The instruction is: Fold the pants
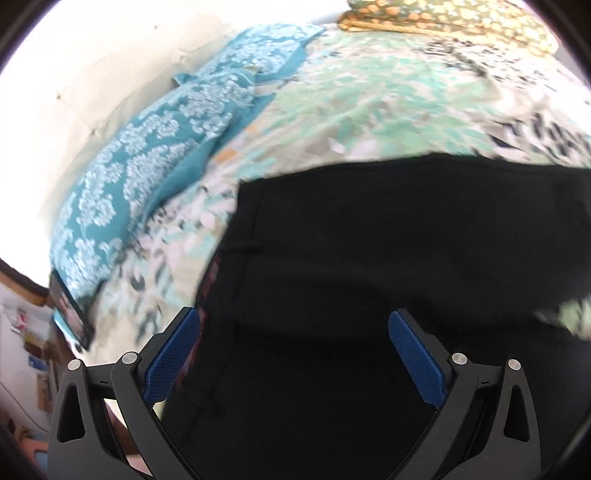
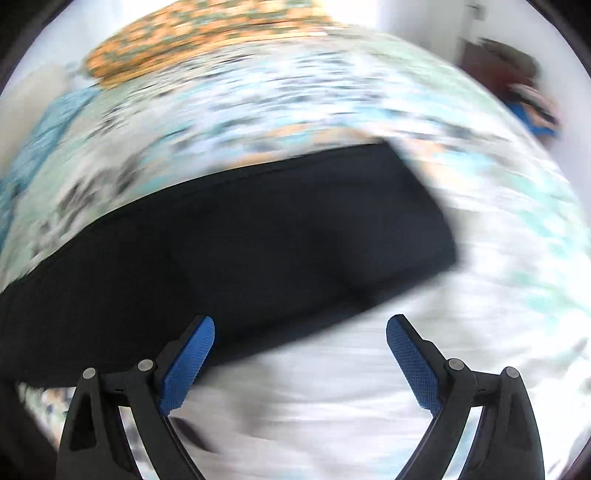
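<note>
Black pants (image 1: 369,258) lie flat on a patterned bedspread (image 1: 369,103). In the left wrist view their waist end with a red-lettered band is at the lower left. My left gripper (image 1: 295,325) is open and empty, hovering over the pants. In the right wrist view, which is blurred, the pants (image 2: 258,229) stretch from the left to a leg end at the right. My right gripper (image 2: 299,332) is open and empty, above the near edge of the pants and the bedspread (image 2: 443,332).
A teal floral pillow (image 1: 147,158) lies at the left against a pale wall. An orange patterned cushion (image 1: 443,18) is at the bed's far end, also in the right wrist view (image 2: 203,33). Blurred furniture (image 2: 517,81) stands at the far right.
</note>
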Demonstrator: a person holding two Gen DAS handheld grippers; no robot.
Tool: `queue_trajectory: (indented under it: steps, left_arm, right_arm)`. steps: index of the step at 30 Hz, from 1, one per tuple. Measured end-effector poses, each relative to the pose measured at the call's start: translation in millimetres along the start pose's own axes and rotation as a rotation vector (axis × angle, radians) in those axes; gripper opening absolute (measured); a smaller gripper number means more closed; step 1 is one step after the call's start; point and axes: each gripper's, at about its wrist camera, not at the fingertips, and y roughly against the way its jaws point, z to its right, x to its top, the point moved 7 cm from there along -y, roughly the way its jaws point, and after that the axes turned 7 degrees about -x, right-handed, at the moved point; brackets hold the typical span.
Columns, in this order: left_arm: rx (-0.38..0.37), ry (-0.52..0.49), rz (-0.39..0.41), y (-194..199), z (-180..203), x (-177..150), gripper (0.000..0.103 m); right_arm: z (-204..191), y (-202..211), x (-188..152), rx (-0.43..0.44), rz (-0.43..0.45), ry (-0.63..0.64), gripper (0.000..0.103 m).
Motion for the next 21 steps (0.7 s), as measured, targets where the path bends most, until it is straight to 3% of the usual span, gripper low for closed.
queue_trajectory:
  steps: [3, 7, 9, 12, 13, 16, 18, 21]
  left_arm:
    - [-0.092, 0.018, -0.016, 13.6, 26.5, -24.2, 0.102]
    - [-0.199, 0.002, -0.042, 22.9, 74.2, -55.5, 0.102]
    - [-0.205, -0.051, -0.077, 16.2, 94.7, -69.2, 0.102]
    - [-0.195, -0.109, -0.09, 3.2, 108.0, -80.4, 0.103]
    - [-0.207, -0.105, -0.078, 2.7, 108.2, -81.7, 0.103]
    - [-0.261, -0.036, -0.105, 0.2, 102.1, -82.9, 0.103]
    - [-0.298, 0.017, -0.115, -1.7, 98.1, -85.9, 0.103]
    - [-0.31, 0.014, -0.083, -1.3, 100.0, -86.9, 0.103]
  right_arm:
    - [32.0, 38.7, -19.2, 0.059, 0.0, -0.107, 0.094]
    - [55.4, 74.7, -83.7, 0.158, -0.086, -0.252, 0.094]
    - [80.0, 77.9, -119.8, 0.145, -0.123, -0.344, 0.094]
    - [122.0, 60.0, -162.6, 0.056, -0.21, -0.461, 0.094]
    - [127.6, 63.0, -164.3, 0.081, -0.169, -0.489, 0.093]
    - [124.7, 86.4, -155.4, -0.007, -0.11, -0.454, 0.092]
    - [106.7, 105.2, -152.3, 0.009, -0.062, -0.423, 0.092]
    - [61.5, 134.6, -164.8, 0.063, -0.029, -0.387, 0.093]
